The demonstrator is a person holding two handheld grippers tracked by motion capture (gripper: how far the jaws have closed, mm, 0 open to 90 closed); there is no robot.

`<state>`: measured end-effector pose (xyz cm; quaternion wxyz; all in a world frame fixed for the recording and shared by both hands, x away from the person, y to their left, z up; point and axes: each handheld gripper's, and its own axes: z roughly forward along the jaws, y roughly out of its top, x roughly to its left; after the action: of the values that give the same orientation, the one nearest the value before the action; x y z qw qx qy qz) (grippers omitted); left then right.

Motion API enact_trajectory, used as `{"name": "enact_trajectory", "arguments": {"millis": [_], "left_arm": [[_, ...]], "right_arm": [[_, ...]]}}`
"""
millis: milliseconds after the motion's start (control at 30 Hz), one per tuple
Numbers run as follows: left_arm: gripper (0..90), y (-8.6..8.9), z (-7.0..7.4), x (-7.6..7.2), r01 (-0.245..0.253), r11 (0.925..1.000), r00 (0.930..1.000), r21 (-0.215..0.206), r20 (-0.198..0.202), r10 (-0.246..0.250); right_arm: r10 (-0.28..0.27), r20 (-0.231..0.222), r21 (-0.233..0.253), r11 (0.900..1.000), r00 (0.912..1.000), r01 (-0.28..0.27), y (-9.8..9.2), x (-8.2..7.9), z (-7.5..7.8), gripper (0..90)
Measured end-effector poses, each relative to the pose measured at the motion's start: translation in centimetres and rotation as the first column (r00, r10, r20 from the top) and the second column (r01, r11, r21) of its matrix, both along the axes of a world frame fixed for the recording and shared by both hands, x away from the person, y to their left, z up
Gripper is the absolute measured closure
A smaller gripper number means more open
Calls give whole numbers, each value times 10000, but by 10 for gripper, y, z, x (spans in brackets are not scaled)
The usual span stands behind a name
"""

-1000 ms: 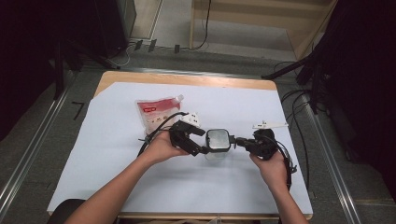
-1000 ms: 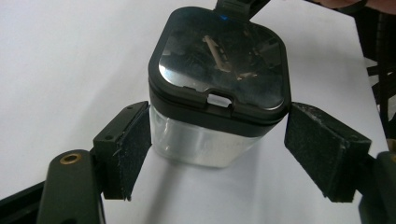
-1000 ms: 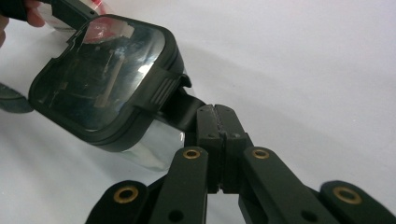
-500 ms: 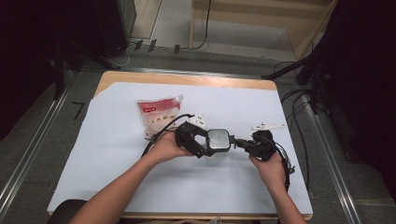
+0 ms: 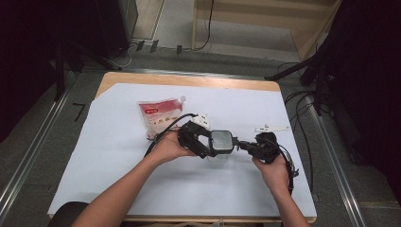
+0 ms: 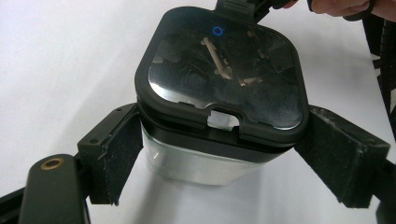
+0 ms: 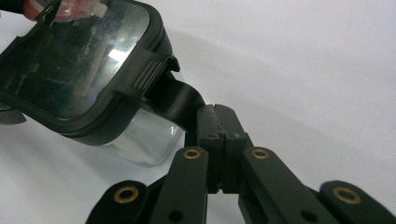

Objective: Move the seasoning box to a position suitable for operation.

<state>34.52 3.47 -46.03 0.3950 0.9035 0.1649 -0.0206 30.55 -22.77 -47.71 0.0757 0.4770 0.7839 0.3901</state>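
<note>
Holding item: clear container [image 5: 218, 156] with black lid [image 6: 224, 79], mid-table on white sheet [image 5: 118, 189]. I am bracketing it with the left gripper [image 6: 219, 172], jaws apart, pads flanking its walls, contact uncertain. I am pinching the lid's side tab [image 7: 180, 100] with the right gripper [image 7: 218, 135], jaws together. Tab is pointing toward my right hand, the nearer one. Red pouch [image 5: 158, 116] is lying beyond.

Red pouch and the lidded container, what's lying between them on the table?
In the high view, the left gripper and its cable lie between the pouch and container.
</note>
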Motion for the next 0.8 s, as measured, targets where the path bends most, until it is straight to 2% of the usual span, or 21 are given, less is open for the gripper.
{"name": "enact_trajectory", "arguments": {"millis": [100, 233, 333, 467, 600, 800], "left_arm": [[172, -1, 2, 0, 62, 9999, 9999, 152, 107, -63], [175, -2, 6, -1, 87, 9998, 9998, 157, 203, -91], [177, -1, 8, -2, 113, 9992, 9992, 371, 377, -127], [177, -3, 10, -2, 51, 9990, 9996, 448, 275, -64], [176, -7, 15, -3, 73, 9973, 9993, 737, 356, -99], [176, -8, 17, -3, 15, 9968, 9996, 799, 289, -38]], "right_arm": [[-3, 37, -44, 10000, 10000, 3, 0, 0, 0, 900], [9, 54, -21, 10000, 10000, -9, 0, 0, 0, 900], [44, 12, 34, 10000, 10000, -45, 0, -1, 0, 900], [29, 9, -12, 10000, 10000, -29, 1, -2, 0, 900], [5, 0, -36, 10000, 10000, -5, 0, -1, 0, 900], [9, 60, -75, 10000, 10000, -9, 0, -2, 0, 900]]}}
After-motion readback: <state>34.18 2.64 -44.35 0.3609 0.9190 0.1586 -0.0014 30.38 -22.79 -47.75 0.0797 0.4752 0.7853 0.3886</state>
